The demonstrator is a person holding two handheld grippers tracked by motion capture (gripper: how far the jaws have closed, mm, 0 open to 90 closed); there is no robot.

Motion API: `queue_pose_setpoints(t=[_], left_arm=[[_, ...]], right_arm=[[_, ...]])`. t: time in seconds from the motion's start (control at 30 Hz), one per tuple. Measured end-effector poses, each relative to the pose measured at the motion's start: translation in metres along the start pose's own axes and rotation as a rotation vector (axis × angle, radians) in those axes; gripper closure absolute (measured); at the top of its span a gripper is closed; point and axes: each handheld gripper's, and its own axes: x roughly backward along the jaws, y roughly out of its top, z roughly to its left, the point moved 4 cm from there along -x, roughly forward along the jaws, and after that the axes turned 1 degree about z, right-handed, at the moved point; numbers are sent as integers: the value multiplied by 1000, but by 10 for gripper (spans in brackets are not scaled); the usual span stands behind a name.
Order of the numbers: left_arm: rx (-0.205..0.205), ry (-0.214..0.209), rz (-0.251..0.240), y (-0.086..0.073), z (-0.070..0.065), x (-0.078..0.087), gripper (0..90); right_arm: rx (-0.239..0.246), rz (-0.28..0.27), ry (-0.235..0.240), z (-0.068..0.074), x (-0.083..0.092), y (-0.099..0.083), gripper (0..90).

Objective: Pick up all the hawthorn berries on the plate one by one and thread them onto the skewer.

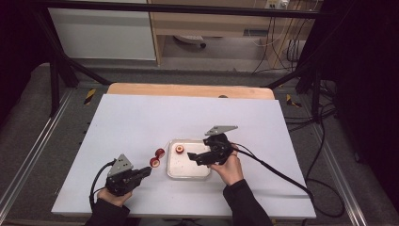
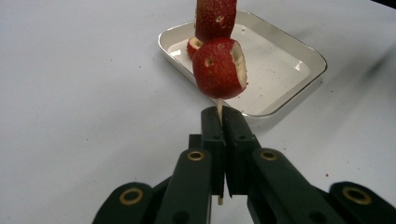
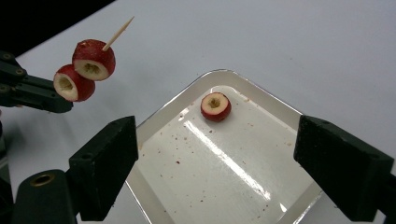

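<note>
The skewer (image 2: pixel 219 108) is a thin wooden stick, and we see it pinched tight in the left hand-held gripper (image 2: pixel 223 116), whose two black jaws are pressed together on its lower end. In the left gripper view the stick rises from the jaws in the middle of the frame, with two red fruit pieces on it. The lower fruit piece (image 2: pixel 219 68) sits just above the jaws, and the upper fruit piece (image 2: pixel 215 18) touches it at the top edge of the frame. In the high view we see this hand-held gripper in the lower left of the frame, with the two pieces just to its right, above the white bench (image 1: pixel 141 117).

The right hand-held gripper (image 1: pixel 194 157) is near the middle of the high view, over the tray (image 1: pixel 172 170). Its jaws stand wide apart with nothing between them. In the right gripper view they rise at the lower left and lower right of the frame.

The tray is a shallow white dish on the bench, just right of the skewer. One loose fruit piece (image 3: pixel 215 106) lies inside it, near its far corner, with its hollow side up. Small red specks dot the tray floor.
</note>
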Motion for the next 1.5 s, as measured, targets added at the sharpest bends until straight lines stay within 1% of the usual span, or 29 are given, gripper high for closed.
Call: queue_pose_setpoints(t=[0.03, 0.1, 0.17, 0.27, 0.3, 0.33, 0.43, 0.53, 0.6, 0.63, 0.7, 0.77, 1.03, 1.17, 1.23, 1.37, 1.5], left_arm=[[-6, 3, 5, -1, 1, 0, 880], [-4, 0, 13, -2, 3, 0, 880], [-8, 0, 13, -2, 3, 1, 881], [-23, 16, 18, -2, 4, 1, 881], [-26, 16, 20, -2, 5, 1, 881], [-26, 22, 22, -2, 6, 0, 881], [-22, 29, 25, -2, 10, 0, 881], [-36, 44, 34, -2, 11, -1, 881], [-38, 48, 36, -2, 11, -1, 881], [-37, 48, 36, -3, 11, -1, 881], [-35, 45, 36, -3, 12, -1, 881], [-34, 45, 36, -3, 11, -2, 881], [-37, 45, 39, -3, 11, -2, 881], [-37, 46, 40, -3, 12, -2, 881], [-38, 47, 41, -3, 12, -2, 881], [-38, 46, 39, -3, 12, -2, 881], [-38, 47, 39, -3, 12, -2, 881]], right_arm=[[12, 23, -8, 0, -2, 3, 142], [42, 73, -20, 0, -8, 9, 151], [59, 124, -20, 1, -15, 15, 169], [97, 193, -29, 1, -26, 21, 198], [101, 210, -31, 2, -30, 23, 210], [118, 225, -34, 2, -34, 25, 221], [120, 267, -42, 2, -43, 29, 268], [139, 306, -51, 1, -53, 33, 319], [154, 346, -64, 1, -59, 34, 345], [156, 351, -65, 1, -62, 36, 354], [149, 362, -52, 1, -67, 39, 388], [184, 386, -55, 1, -72, 41, 409], [222, 448, -15, 1, -91, 42, 448], [255, 491, -1, 0, -99, 39, 482], [266, 500, 8, -1, -102, 38, 495], [260, 504, 32, 0, -105, 36, 533], [266, 510, 29, -1, -107, 36, 576]])
